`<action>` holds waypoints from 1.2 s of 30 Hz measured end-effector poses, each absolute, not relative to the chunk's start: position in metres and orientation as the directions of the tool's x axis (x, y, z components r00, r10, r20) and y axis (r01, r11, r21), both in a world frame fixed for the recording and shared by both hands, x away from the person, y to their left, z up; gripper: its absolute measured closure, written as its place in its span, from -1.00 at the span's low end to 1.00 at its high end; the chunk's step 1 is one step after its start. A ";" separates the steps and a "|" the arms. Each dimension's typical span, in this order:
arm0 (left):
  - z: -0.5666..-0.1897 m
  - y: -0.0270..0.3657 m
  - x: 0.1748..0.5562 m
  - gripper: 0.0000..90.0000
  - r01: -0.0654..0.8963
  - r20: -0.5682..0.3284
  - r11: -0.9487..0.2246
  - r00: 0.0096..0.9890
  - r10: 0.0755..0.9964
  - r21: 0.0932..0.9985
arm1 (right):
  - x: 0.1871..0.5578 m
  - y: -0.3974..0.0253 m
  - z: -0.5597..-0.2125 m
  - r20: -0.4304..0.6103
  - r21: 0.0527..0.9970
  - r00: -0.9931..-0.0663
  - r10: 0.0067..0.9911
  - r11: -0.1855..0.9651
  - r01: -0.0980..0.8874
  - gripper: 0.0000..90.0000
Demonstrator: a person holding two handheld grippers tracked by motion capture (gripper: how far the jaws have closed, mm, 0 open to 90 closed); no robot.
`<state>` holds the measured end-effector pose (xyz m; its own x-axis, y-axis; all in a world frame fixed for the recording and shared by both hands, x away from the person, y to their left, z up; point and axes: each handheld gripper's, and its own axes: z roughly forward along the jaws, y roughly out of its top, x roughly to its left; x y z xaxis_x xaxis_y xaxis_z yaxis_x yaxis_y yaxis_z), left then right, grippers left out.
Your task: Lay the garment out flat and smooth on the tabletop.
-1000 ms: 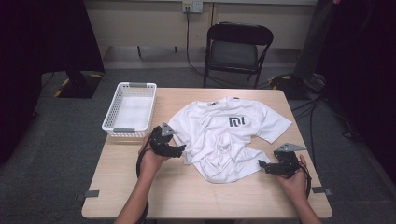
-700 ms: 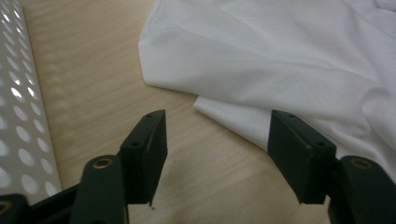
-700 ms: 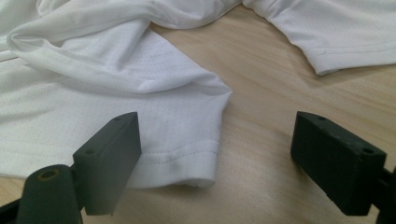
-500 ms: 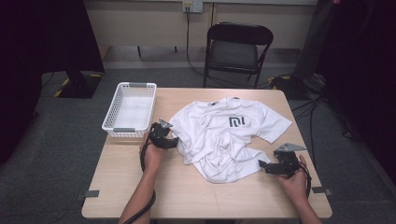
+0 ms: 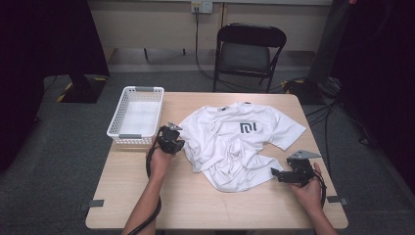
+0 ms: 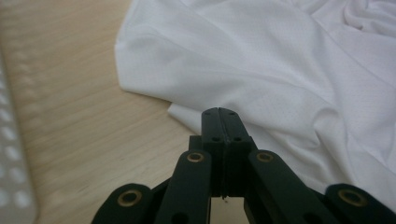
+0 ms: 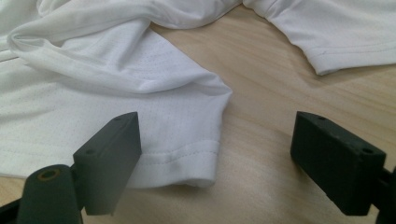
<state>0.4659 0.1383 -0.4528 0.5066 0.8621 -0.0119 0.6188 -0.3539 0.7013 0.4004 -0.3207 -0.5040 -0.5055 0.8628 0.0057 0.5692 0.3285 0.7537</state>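
Observation:
A white T-shirt (image 5: 235, 147) with a dark chest logo lies crumpled on the wooden table (image 5: 195, 200). My left gripper (image 5: 172, 140) is at the shirt's left edge, beside the basket. In the left gripper view its jaws (image 6: 222, 116) are shut together, their tips over the edge of the shirt (image 6: 280, 70); I see no cloth between them. My right gripper (image 5: 275, 174) rests by the shirt's lower right hem. In the right gripper view it (image 7: 219, 154) stands open, with a hemmed corner of the shirt (image 7: 187, 140) lying flat between the two jaws.
A white mesh basket (image 5: 120, 135) stands at the table's left, close to my left gripper; its wall shows blurred (image 6: 11, 154) in the left gripper view. A black folding chair (image 5: 249, 49) is behind the table. Bare wood (image 7: 280, 93) runs right of the hem.
My left gripper has moved slightly forward along the shirt's left edge, toward the basket. The right gripper and the shirt have stayed put.

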 end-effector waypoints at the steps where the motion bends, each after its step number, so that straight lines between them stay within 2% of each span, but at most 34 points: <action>1: -0.449 0.141 0.464 1.00 0.623 -0.004 -0.361 0.505 0.863 0.694 | 0.400 -0.321 -0.504 0.006 0.754 -0.505 0.863 0.328 0.569 -0.67; 4: -0.449 0.146 0.463 1.00 0.613 0.011 -0.365 0.503 0.864 0.700 | 0.400 -0.321 -0.504 0.006 0.754 -0.505 0.863 0.328 0.569 -0.67; 8: -0.469 0.144 0.473 0.22 0.594 0.021 -0.365 0.504 0.863 0.717 | 0.400 -0.321 -0.504 0.005 0.754 -0.507 0.862 0.330 0.568 -0.67; 13: -0.486 0.133 0.486 0.08 0.617 0.009 -0.356 0.491 0.871 0.702 | 0.400 -0.321 -0.504 0.006 0.754 -0.509 0.861 0.330 0.568 -0.67; 14: -0.487 0.133 0.487 0.08 0.619 -0.008 -0.340 0.488 0.873 0.707 | 0.400 -0.321 -0.504 0.006 0.754 -0.509 0.861 0.330 0.568 -0.67; 15: -0.487 0.132 0.487 0.26 0.626 -0.046 -0.318 0.494 0.869 0.712 | 0.400 -0.321 -0.504 0.006 0.754 -0.508 0.861 0.330 0.568 -0.67; 16: -0.487 0.130 0.488 0.51 0.625 -0.046 -0.325 0.501 0.864 0.710 | 0.400 -0.321 -0.504 0.006 0.754 -0.509 0.861 0.330 0.568 -0.67; 18: -0.484 0.127 0.488 0.76 0.647 -0.069 -0.319 0.500 0.863 0.692 | 0.400 -0.321 -0.504 0.006 0.754 -0.509 0.861 0.330 0.568 -0.67; 20: -0.480 0.126 0.487 0.90 0.657 -0.056 -0.329 0.493 0.868 0.679 | 0.400 -0.321 -0.504 0.006 0.754 -0.509 0.861 0.330 0.568 -0.67; 24: -0.462 0.135 0.483 0.94 0.650 -0.071 -0.300 0.480 0.874 0.698 | 0.400 -0.321 -0.504 0.006 0.754 -0.510 0.860 0.331 0.567 -0.67; 31: -0.434 0.142 0.477 0.96 0.636 -0.005 -0.326 0.461 0.887 0.700 | 0.399 -0.321 -0.504 0.007 0.754 -0.512 0.859 0.332 0.567 -0.67; 36: -0.417 0.128 0.476 0.96 0.611 0.020 -0.356 0.487 0.873 0.707 | 0.399 -0.321 -0.504 0.007 0.754 -0.512 0.859 0.332 0.568 -0.67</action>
<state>0.4758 0.1275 -0.4172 0.4869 0.8732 0.0197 0.6105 -0.3564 0.7073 0.3991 -0.3207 -0.5040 -0.5115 0.8592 0.0072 0.5676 0.3316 0.7536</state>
